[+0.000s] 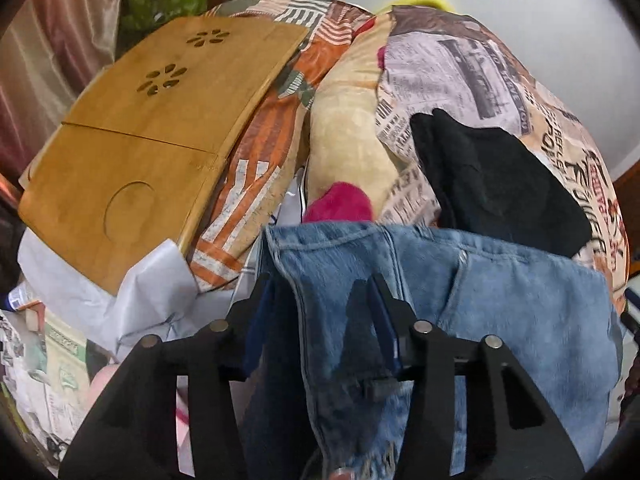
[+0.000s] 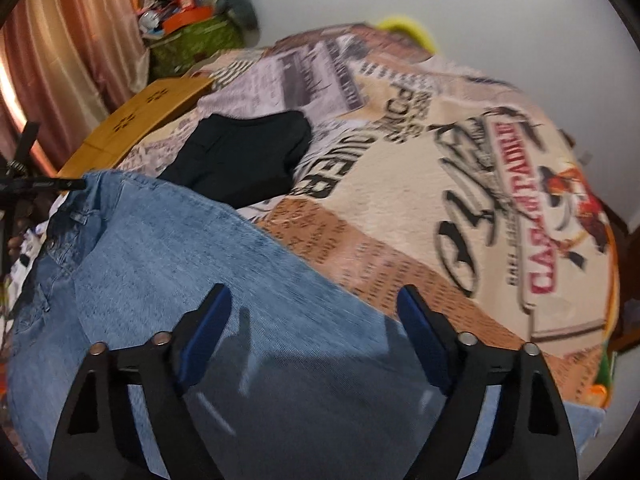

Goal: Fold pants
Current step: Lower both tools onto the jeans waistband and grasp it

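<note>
Light blue jeans (image 1: pixel 500 300) lie on a printed bedspread (image 2: pixel 460 184). In the left wrist view my left gripper (image 1: pixel 320 300) is shut on the jeans' waistband corner, with denim bunched between its blue pads. In the right wrist view the jeans (image 2: pixel 168 264) spread across the lower left, and my right gripper (image 2: pixel 312 304) is open just above the denim near its edge, holding nothing. The left gripper's tip (image 2: pixel 60 184) shows at the far left on the waistband.
A folded black garment (image 2: pixel 240 160) lies on the bedspread beyond the jeans. A bamboo lap tray (image 1: pixel 152 136) sits at the left. A cream and pink plush toy (image 1: pixel 344 160) lies beside it. A curtain (image 2: pixel 60 60) and a cluttered green box (image 2: pixel 192 40) stand behind.
</note>
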{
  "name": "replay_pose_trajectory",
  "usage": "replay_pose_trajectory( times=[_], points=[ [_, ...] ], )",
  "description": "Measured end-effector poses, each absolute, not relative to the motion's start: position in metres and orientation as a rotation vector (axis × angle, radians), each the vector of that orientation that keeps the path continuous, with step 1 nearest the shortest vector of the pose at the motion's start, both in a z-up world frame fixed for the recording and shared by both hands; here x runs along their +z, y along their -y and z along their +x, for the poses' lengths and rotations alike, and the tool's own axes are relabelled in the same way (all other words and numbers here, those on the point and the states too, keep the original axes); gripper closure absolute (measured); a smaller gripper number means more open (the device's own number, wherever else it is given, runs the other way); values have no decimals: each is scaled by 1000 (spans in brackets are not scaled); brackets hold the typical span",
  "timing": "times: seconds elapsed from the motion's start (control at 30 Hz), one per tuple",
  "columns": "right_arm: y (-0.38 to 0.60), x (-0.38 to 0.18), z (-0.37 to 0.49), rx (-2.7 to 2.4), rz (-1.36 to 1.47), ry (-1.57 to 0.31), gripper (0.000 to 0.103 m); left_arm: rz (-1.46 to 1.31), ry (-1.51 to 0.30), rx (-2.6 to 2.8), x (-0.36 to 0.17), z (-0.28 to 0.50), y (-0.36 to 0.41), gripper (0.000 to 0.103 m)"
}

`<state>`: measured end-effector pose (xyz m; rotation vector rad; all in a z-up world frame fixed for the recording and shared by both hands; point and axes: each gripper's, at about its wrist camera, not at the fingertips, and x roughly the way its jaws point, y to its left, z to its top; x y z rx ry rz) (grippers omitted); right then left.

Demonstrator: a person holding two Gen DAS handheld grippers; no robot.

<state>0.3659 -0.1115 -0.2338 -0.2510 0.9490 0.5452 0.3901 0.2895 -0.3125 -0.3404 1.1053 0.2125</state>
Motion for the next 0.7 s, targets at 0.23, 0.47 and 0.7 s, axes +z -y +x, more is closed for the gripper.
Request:
replay_pose_trajectory(
  times=[0.23, 0.47, 0.7],
  points=[
    [90, -255, 388, 648, -260, -1050, 38, -387, -1148, 184, -329, 410, -298, 71],
    [87, -259, 389, 684, -229, -1065, 60, -343, -1135, 159, -314, 405, -290, 96],
    [76, -249, 370, 670, -311, -1019, 92, -283, -1064, 128, -277, 394, -275, 98]
  ],
)
